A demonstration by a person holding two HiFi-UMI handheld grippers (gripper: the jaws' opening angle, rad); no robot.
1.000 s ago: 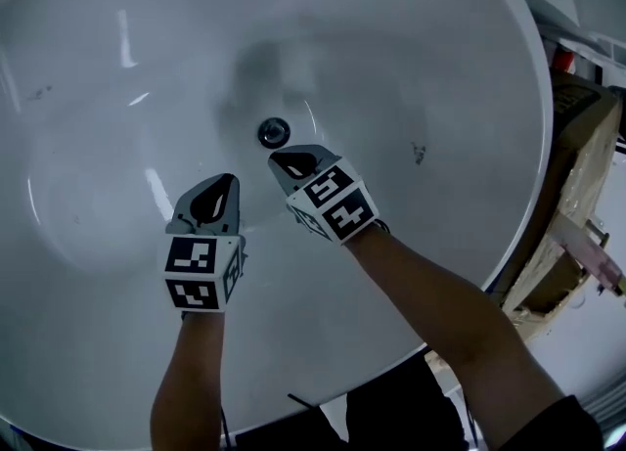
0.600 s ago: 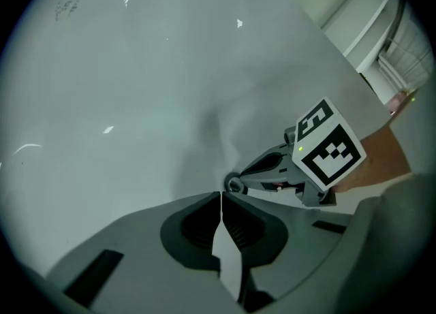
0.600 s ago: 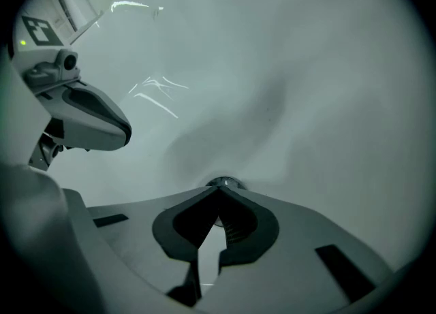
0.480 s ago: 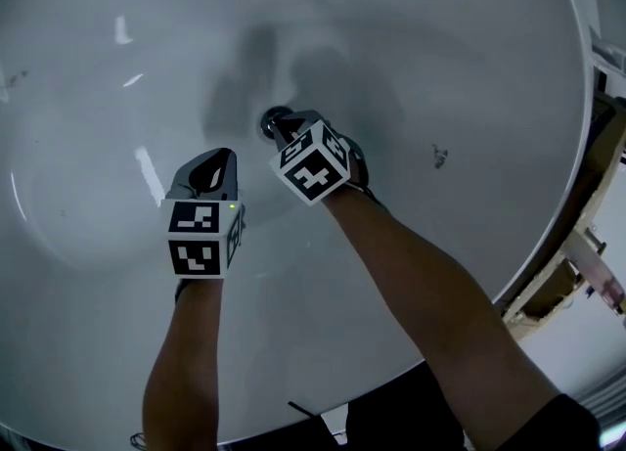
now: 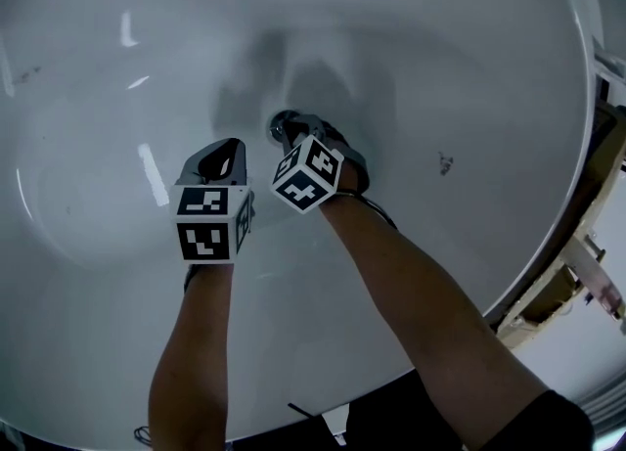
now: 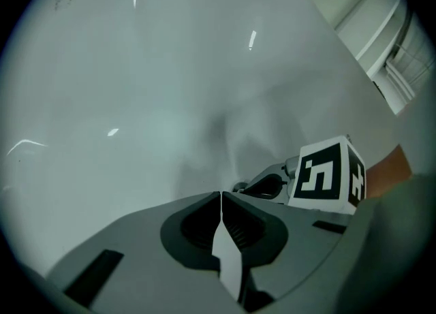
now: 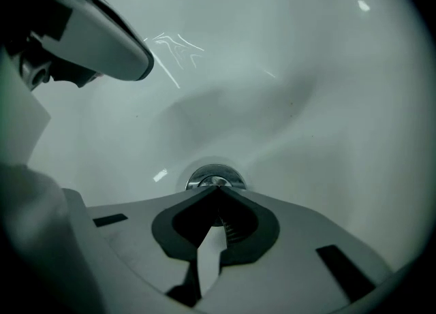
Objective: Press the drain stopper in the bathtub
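Observation:
A round chrome drain stopper [image 5: 283, 126] [image 7: 216, 177] sits at the bottom of the white bathtub [image 5: 469, 77]. My right gripper [image 5: 292, 133] [image 7: 216, 187] is shut, its tips down on the stopper's near edge and covering part of it. My left gripper [image 5: 225, 151] [image 6: 221, 193] is shut on nothing and hovers over bare tub floor to the left of the stopper. In the left gripper view the right gripper's marker cube [image 6: 328, 176] shows at the right, with a sliver of the stopper [image 6: 240, 186] under its tips.
The tub's rim [image 5: 577, 136] curves down the right side. Beyond it stand wooden or cardboard pieces [image 5: 577, 273]. The tub floor has a small dark mark [image 5: 445, 162] right of the drain.
My right gripper has moved forward and down from just short of the stopper onto it. The left gripper has stayed about where it was.

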